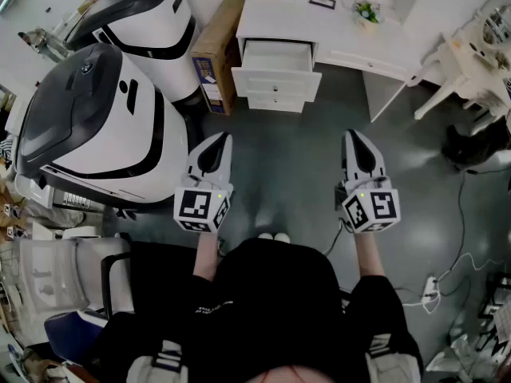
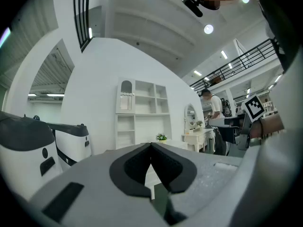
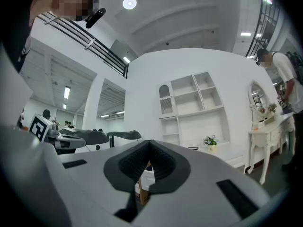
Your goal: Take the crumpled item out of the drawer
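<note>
A white desk stands across the grey floor ahead, with its top drawer pulled open. I cannot make out any crumpled item inside the drawer from here. My left gripper and right gripper are held level side by side, well short of the desk. Both are pointed toward it. In the left gripper view the left gripper has its jaws meeting at the tip, with nothing between them. The right gripper in its own view is likewise shut and empty.
Two large white-and-black machines fill the left side, and a cardboard box leans beside the desk. A small potted plant sits on the desk. A white dressing table and floor cables with a power strip are at right. A person stands far off.
</note>
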Demonstrator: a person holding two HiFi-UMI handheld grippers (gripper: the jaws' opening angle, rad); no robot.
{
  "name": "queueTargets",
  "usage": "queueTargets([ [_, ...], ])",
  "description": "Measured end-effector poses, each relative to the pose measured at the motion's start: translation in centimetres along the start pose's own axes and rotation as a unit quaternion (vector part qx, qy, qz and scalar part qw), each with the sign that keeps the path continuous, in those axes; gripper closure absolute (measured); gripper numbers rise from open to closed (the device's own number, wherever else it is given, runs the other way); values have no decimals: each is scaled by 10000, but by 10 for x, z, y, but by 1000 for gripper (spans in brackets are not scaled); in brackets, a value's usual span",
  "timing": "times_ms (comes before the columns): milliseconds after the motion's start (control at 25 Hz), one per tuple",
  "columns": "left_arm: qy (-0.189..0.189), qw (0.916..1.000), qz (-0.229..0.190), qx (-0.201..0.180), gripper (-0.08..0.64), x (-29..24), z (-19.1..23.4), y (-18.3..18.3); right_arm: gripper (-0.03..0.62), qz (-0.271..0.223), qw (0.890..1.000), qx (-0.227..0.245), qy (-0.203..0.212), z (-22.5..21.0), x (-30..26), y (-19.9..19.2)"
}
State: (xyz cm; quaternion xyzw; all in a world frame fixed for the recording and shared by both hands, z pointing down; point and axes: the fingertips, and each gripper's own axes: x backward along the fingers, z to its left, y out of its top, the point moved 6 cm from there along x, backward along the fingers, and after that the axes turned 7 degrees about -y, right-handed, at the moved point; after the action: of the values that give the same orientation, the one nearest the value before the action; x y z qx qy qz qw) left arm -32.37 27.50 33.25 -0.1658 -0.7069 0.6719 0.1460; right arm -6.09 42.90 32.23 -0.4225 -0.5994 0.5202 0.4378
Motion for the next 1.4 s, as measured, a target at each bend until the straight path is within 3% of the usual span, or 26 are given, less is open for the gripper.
queueTargets([
  [720, 269, 9993, 172, 189, 562, -13, -19, -13, 600, 149, 9995, -184, 213, -28, -11, -17],
  [960, 374, 9988, 248, 210, 561, -29, -9, -17, 600, 144, 9991, -187, 346, -31, -32, -21],
  [1400, 172, 9987, 367, 301, 563, -106, 38, -29, 600, 252, 9990, -286, 227, -54, -113, -37],
])
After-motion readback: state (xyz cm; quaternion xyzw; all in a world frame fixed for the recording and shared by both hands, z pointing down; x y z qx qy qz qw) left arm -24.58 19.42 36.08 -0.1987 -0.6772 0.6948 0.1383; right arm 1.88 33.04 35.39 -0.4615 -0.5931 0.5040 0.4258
